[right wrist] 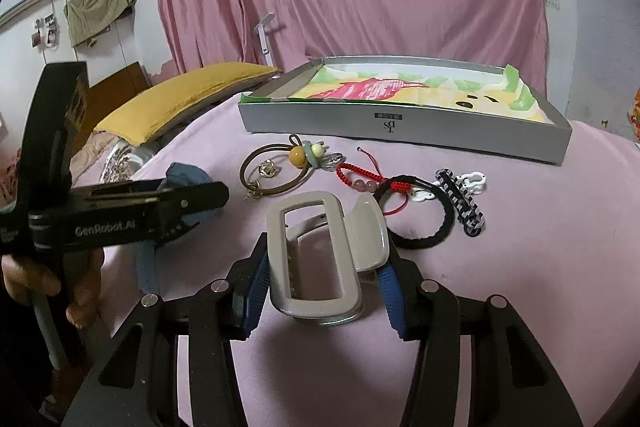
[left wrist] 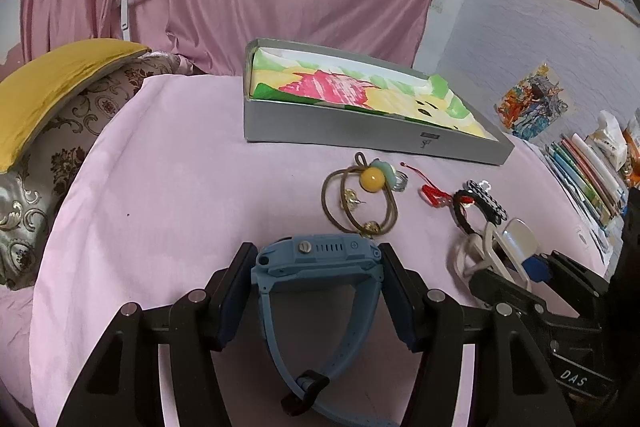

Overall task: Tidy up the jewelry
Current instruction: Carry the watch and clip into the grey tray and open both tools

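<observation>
Gripping a blue watch (left wrist: pixel 316 259) by the two sides of its case, the left gripper (left wrist: pixel 316 279) stands about half open, its pads pressed flat against the case while the strap loops back between the fingers toward the camera. The watch sits low over the pink bedspread (left wrist: pixel 160 187), on the near side of the grey box (left wrist: pixel 360 131), with a brown hair tie (left wrist: pixel 358 203) carrying a yellow bead between them.

The right gripper (right wrist: pixel 320 283) is a little less than half open and straddles a beige hair claw clip (right wrist: pixel 320 255). Its blue pads sit against the clip's two sides, the left pad flush with the frame, the right one under the clip's raised handle; whether the clip is lifted off the bedspread I cannot tell. Between the clip and the grey box (right wrist: pixel 400 127) lie a red cord bracelet (right wrist: pixel 360 175), a black hair tie (right wrist: pixel 432 227) and a black-and-white clip (right wrist: pixel 460 203).
</observation>
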A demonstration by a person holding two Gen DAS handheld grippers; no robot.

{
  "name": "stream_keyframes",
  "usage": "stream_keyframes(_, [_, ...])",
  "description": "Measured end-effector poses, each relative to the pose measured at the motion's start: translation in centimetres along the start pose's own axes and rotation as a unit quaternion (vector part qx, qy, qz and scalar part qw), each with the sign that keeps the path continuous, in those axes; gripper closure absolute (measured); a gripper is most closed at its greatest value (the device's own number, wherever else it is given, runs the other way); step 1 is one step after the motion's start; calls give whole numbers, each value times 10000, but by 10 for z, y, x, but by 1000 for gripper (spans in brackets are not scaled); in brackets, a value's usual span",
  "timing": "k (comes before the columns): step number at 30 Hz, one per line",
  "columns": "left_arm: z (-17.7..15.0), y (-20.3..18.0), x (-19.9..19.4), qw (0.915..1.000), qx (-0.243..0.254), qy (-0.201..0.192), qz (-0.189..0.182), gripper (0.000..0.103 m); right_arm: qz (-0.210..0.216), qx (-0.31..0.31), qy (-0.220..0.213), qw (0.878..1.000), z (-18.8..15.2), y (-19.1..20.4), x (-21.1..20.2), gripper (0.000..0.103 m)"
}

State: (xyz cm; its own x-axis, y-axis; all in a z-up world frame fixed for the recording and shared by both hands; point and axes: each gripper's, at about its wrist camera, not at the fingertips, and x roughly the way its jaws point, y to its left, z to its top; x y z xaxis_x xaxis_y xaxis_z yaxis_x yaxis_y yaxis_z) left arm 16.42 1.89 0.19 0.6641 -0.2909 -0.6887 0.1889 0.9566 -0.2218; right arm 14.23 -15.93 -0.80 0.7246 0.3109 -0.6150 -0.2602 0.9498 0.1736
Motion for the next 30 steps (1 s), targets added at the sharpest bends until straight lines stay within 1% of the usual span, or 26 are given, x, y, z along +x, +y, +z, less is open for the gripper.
stream_keyframes(2, [-3, -2, -3, 10000, 13, -88, -7, 45, 127, 72, -38, 9999, -1, -2, -1, 58])
stream_keyframes(8, [-7, -12, -16, 9990, 110, -443, 35, 45, 245, 143, -264, 9992, -2, -4, -7, 58])
stream_keyframes(11, [2, -14, -26, 9979, 75, -642, 38, 45, 341, 176, -481, 9981, 2, -7, -16, 58])
stream_keyframes(13, [15, -16, -34, 9961, 75, -881, 29, 45, 376, 195, -636, 9971, 9, -11, -23, 58])
stream_keyframes(14, [21, -18, -37, 9952, 78, -980, 38, 45, 394, 193, -731, 9964, 14, -14, -26, 58])
stream_keyframes(17, [45, -24, -47, 9890, 114, -1471, 64, 45, 334, 100, -1064, 9937, 35, -22, -36, 58])
stream_keyframes(19, [65, -28, -51, 9818, 139, -1892, 59, 45, 282, 46, -1277, 9914, 51, -27, -40, 58])
stream_keyframes(22, [94, -33, -49, 9712, 169, -2373, 107, 45, 151, -117, -1727, 9848, 85, -38, -43, 58])
stream_keyframes(24, [112, -37, -43, 9649, 248, -2609, 163, 45, 57, -230, -1957, 9804, 107, -43, -40, 58])
stream_keyframes(26, [132, -38, -32, 9620, 264, -2710, 223, 45, -36, -296, -2130, 9766, 131, -49, -33, 58])
stream_keyframes(28, [156, -37, -15, 9635, 226, -2660, 206, 45, -97, -303, -2202, 9749, 148, -54, -23, 58])
stream_keyframes(30, [171, -35, 0, 9667, 139, -2547, 193, 45, -137, -268, -2227, 9744, 168, -62, -7, 58])
